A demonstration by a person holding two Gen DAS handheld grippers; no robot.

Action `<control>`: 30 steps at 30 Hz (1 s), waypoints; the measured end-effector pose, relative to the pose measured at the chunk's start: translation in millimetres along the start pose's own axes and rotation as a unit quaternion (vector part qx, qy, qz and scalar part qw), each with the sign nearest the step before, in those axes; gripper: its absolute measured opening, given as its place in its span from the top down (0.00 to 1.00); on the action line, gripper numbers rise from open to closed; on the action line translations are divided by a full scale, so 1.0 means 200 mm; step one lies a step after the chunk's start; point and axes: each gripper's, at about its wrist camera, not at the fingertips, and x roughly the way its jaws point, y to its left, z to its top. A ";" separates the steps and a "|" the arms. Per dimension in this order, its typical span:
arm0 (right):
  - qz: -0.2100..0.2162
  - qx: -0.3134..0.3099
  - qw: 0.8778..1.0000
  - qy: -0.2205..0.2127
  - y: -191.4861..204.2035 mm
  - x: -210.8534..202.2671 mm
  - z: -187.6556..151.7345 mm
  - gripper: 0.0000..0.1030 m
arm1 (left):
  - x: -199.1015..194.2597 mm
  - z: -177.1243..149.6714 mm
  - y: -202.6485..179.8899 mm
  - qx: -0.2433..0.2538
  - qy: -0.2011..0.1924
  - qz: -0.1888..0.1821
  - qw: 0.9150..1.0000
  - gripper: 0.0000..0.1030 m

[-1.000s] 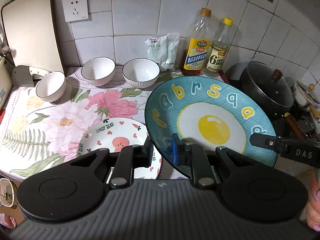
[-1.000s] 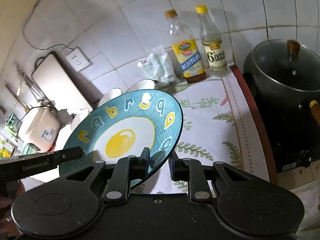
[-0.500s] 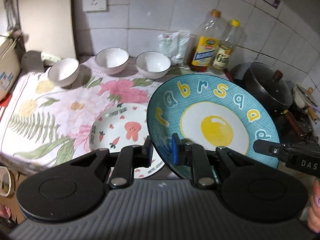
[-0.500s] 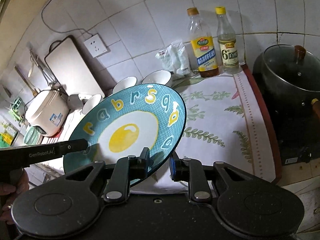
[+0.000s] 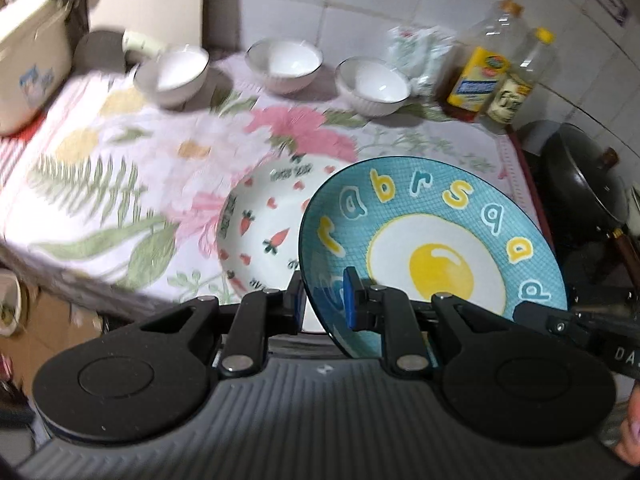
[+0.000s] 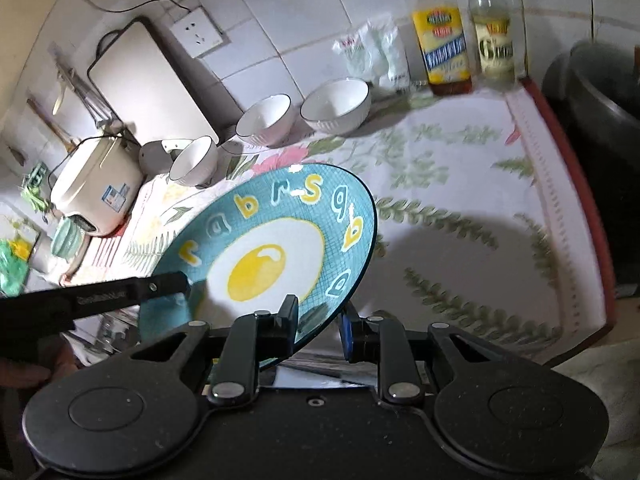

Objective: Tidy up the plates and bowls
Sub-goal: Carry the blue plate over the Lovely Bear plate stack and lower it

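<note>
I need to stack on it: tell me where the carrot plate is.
In the left wrist view the carrot plate lies on the floral cloth, near its front edge, partly hidden behind the held blue egg plate.

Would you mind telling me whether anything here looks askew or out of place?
Only the blue egg plate stands out: it is tilted in the air, gripped at its rim by the left gripper and right gripper. The three white bowls sit upright; nothing looks spilled.

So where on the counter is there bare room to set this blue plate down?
Free cloth lies right of the blue plate, between it and the pot, and on the left before the rice cooker. It is crowded along the wall: three white bowls and bottles.
</note>
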 end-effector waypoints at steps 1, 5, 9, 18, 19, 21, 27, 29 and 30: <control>-0.001 0.000 1.000 0.003 0.01 0.03 0.00 0.75 | 0.02 0.00 0.02 -0.003 0.004 0.004 1.000 0.84; 0.001 -0.016 1.000 0.023 0.05 0.15 0.01 0.75 | 0.09 0.00 0.10 -0.017 0.019 0.016 1.000 0.84; 0.010 -0.022 0.999 0.047 0.06 0.27 0.03 0.75 | 0.17 -0.01 0.19 -0.030 0.027 0.024 0.999 0.84; 0.015 -0.026 0.996 0.081 0.07 0.46 0.06 0.75 | 0.31 -0.01 0.34 -0.059 0.049 0.011 0.997 0.84; 0.015 -0.029 0.996 0.083 0.08 0.48 0.07 0.75 | 0.32 -0.01 0.35 -0.060 0.050 0.011 0.997 0.84; 0.014 -0.035 0.995 0.087 0.09 0.51 0.08 0.75 | 0.33 -0.01 0.36 -0.053 0.050 0.012 0.997 0.84; 0.004 -0.043 0.994 0.099 0.11 0.58 0.11 0.75 | 0.38 0.01 0.39 -0.055 0.057 0.011 0.997 0.84; -0.001 -0.052 0.994 0.099 0.12 0.59 0.13 0.75 | 0.38 0.01 0.40 -0.059 0.059 0.009 0.997 0.84; -0.005 -0.056 0.994 0.099 0.13 0.59 0.13 0.75 | 0.39 0.02 0.40 -0.059 0.060 0.007 0.996 0.84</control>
